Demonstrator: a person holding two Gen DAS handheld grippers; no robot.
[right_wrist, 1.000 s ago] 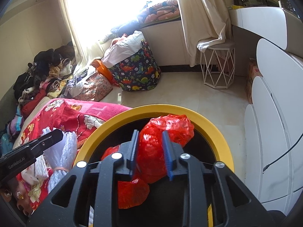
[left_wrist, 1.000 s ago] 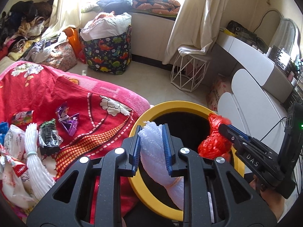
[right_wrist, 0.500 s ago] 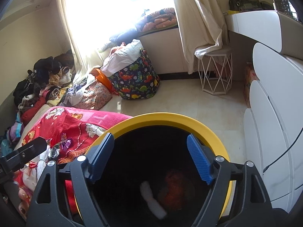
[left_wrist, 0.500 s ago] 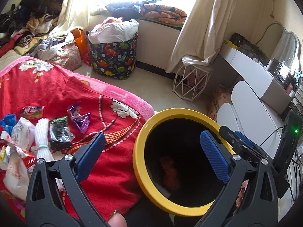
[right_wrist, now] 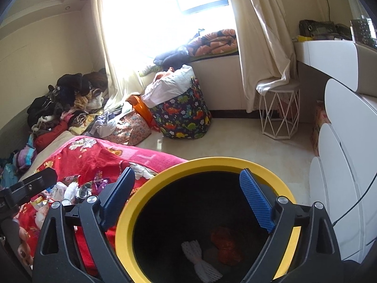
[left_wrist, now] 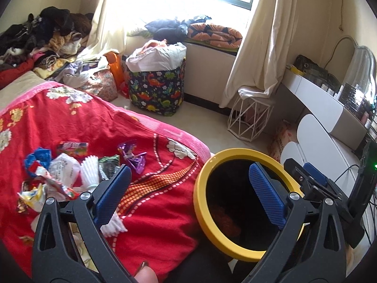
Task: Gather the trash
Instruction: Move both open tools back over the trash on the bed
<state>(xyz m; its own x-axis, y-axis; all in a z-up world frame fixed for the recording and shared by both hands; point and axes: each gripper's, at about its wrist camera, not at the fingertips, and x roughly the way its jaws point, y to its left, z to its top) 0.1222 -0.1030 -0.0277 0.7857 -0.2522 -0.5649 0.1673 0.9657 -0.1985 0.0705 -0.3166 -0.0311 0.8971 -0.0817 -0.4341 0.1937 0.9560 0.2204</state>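
A black bin with a yellow rim [left_wrist: 205, 172] [right_wrist: 212, 162] stands beside the bed. Inside it lie a white foam net [right_wrist: 200, 261] and a red plastic bag [right_wrist: 223, 243] [left_wrist: 226, 219]. My left gripper [left_wrist: 188, 195] is open and empty, over the bed's edge and the bin's left rim. My right gripper [right_wrist: 186, 202] is open and empty above the bin mouth. Several wrappers lie on the red blanket: a purple wrapper [left_wrist: 133, 156], a white foam net [left_wrist: 90, 172], a dark green packet [left_wrist: 107, 165], a blue scrap [left_wrist: 37, 158], a colourful packet [left_wrist: 73, 147].
The red floral blanket [left_wrist: 70, 118] covers the bed. A dinosaur-print laundry basket [left_wrist: 156, 92], a white wire stool [left_wrist: 249, 118] and a white dresser [left_wrist: 325, 108] stand around the tiled floor. Clothes [left_wrist: 42, 33] are piled at the back left.
Both grippers opened and dropped the white foam net and the red bag into the bin. Both have since pulled up and back; the left has swung towards the bed.
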